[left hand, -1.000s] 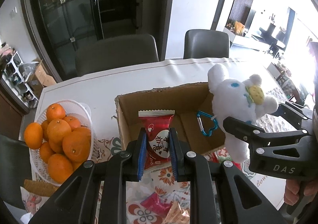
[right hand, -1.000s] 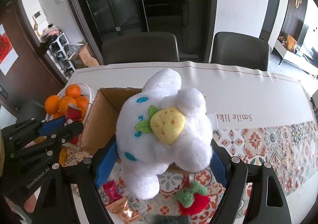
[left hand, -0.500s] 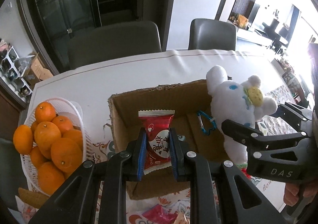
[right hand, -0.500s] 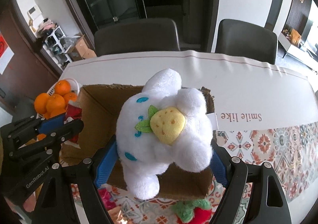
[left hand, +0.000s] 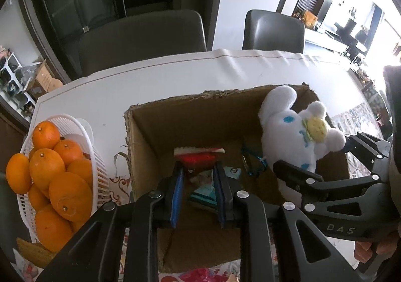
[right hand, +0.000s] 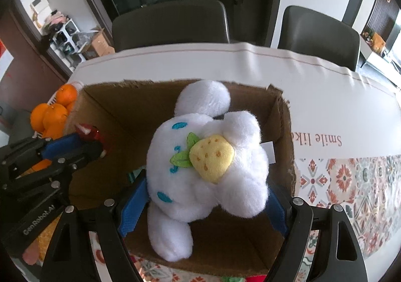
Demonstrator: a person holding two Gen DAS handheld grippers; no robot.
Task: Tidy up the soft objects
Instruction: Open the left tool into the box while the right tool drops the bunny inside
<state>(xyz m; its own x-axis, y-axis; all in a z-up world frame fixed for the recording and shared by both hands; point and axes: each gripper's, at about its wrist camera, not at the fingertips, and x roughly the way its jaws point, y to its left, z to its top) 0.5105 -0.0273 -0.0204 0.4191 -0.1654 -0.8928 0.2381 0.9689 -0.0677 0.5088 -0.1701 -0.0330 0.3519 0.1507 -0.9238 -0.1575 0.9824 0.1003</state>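
An open cardboard box [left hand: 200, 96] stands on the table, and both grippers reach down into it. My left gripper [left hand: 198, 181] has its jaws opening; a red snack packet [left hand: 199, 156] sits loose between the blue pads and tips away toward the box floor. My right gripper [right hand: 204, 206] is shut on a white plush toy [right hand: 208, 161] with a yellow strawberry on its head, held inside the box [right hand: 285, 131] on its right side. The left wrist view shows that plush toy [left hand: 295, 131] too. The left gripper [right hand: 75, 146] appears at the box's left wall.
A teal carabiner [left hand: 253, 164] and teal packets [left hand: 203, 194] lie on the box floor. A white basket of oranges [left hand: 50, 169] stands left of the box. Two dark chairs [right hand: 170, 21] stand behind the table. A patterned cloth [right hand: 351, 181] covers the table to the right.
Both grippers have sunk into the box. The red packet, upright and clamped before, now tips forward between wider left jaws. The plush toy has gone down past the box rim.
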